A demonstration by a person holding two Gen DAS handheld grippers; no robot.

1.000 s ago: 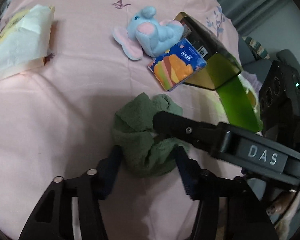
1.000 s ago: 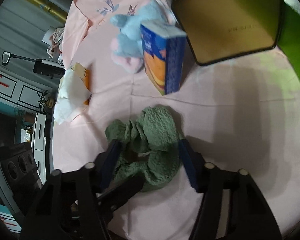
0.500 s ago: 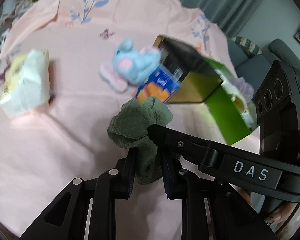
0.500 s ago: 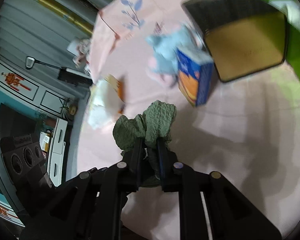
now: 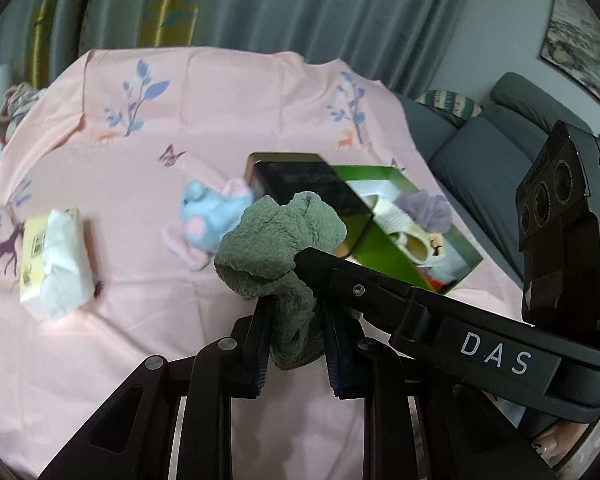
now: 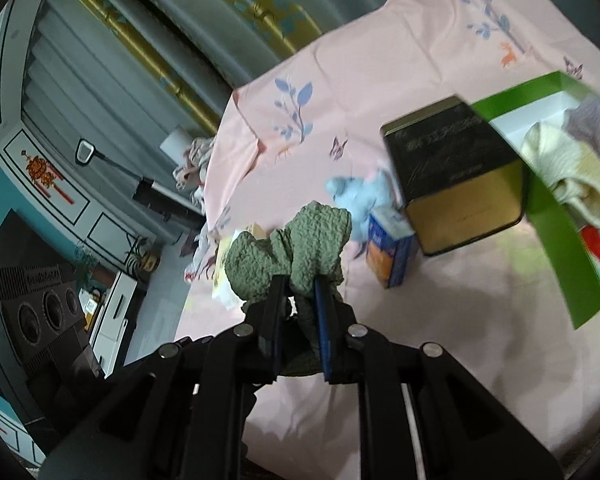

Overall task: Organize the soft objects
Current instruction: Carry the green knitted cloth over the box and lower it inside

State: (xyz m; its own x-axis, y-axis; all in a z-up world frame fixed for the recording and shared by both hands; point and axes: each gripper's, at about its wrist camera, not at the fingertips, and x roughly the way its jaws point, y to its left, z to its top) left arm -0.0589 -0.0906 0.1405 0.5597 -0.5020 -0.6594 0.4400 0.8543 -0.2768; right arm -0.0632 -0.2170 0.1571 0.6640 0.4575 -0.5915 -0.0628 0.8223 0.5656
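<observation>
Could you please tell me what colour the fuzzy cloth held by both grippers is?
The fuzzy cloth is a muted sage green, clearest in the left wrist view.

White capitals "DAS" stand on the black body of the right gripper point(image 5: 496, 350), seen from the left wrist. The dark tin box point(image 6: 456, 160) bears gilt lettering on its lid, too blurred to read. Print on the blue tissue pack point(image 6: 390, 256) and the yellow pack point(image 5: 34, 248) is illegible.
</observation>
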